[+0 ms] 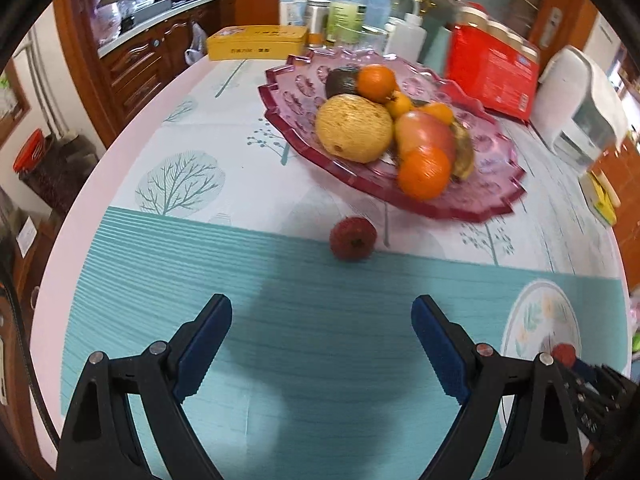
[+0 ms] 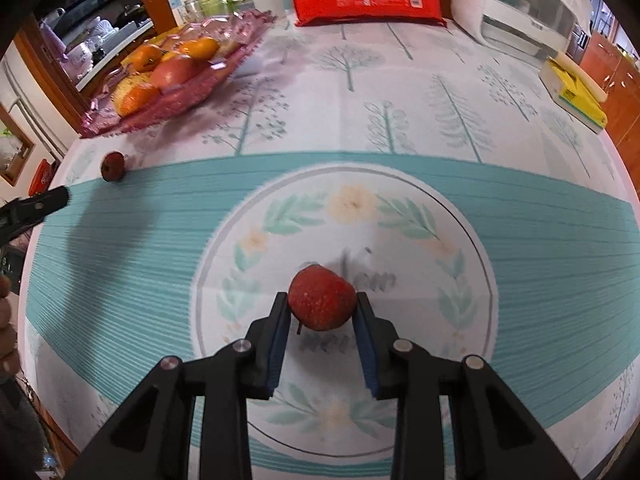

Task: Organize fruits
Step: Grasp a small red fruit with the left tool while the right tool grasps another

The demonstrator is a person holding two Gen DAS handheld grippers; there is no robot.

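A round table fills the middle of the room, covered by a pale cloth printed with teal trees and a striped teal band. Behind it, on the left, dark reddish wooden cabinets with carved drawers carry a light countertop crowded with dishes. A white wall drops beside them to a shadowy corner. More orange-brown cabinets stand on the right. Soft daylight falls across the cloth, casting blurred shadows.
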